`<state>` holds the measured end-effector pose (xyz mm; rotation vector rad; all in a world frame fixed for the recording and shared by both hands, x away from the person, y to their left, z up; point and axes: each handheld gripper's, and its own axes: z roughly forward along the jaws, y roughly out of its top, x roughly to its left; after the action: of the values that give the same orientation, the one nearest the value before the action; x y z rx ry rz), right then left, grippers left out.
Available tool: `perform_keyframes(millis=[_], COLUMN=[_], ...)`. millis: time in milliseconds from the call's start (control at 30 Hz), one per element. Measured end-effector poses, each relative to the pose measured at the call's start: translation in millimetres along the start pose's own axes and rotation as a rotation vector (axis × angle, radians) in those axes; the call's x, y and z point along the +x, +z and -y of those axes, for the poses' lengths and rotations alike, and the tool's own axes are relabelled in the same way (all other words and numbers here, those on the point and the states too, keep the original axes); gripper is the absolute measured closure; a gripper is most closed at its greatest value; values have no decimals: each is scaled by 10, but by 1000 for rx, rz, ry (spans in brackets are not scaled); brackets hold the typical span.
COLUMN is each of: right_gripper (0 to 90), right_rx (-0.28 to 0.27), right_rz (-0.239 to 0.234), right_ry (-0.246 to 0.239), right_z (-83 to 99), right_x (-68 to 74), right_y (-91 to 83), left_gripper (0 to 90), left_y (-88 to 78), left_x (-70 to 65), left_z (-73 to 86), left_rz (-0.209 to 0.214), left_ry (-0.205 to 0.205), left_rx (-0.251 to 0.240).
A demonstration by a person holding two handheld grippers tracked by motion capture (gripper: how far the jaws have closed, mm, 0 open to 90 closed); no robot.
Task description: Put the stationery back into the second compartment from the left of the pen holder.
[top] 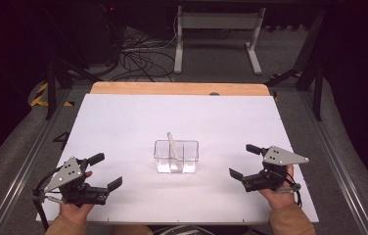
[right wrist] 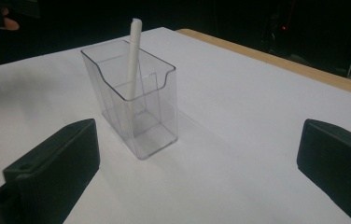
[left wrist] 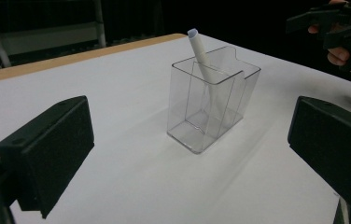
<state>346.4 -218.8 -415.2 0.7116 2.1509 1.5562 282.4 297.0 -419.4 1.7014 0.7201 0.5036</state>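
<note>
— What's in the clear box (top: pixel 176 156)?
— A white stick (top: pixel 172 145), leaning in one of its two compartments, top poking above the rim. The box stands mid-table (top: pixel 123 117), between both tongs.
— And the tongs?
— Left gripper (top: pixel 106 170) and right gripper (top: pixel 241 161) both gape wide, holding nothing, well apart from the box.

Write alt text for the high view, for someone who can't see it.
A clear plastic holder with a white stick leaning inside stands mid-table on a white table. A person's hands hold an open left claw and an open right claw on either side, both apart from it.
</note>
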Motion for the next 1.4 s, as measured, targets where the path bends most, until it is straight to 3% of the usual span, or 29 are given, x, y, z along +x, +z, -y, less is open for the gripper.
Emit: perform_keyframes(millis=[267,600,700,800,1067,1400], right_gripper=[0,0,0,0,0,0], right_rx=[34,18,34,57,36,39], right_rz=[-5,-37,-47,-40,-35,-31], right_ry=[-10,25,37,31,28,22], right_z=[174,405,473,483,460,460], right_x=[-3,-19,-13,-10,-6,5], right_y=[-47,-159,-118,-62,-83,-74], left_gripper=[11,11,11,11,10,9], left_y=[7,7,-5,-2,22,21], left_x=[-40,-65,-68,-51,-30,-35], left_z=[17,55,59,73,98,96], left_rz=[-5,-14,-43,-47,-35,-37], left_ry=[4,19,43,41,8,19], left_rx=[7,10,13,14,20,19])
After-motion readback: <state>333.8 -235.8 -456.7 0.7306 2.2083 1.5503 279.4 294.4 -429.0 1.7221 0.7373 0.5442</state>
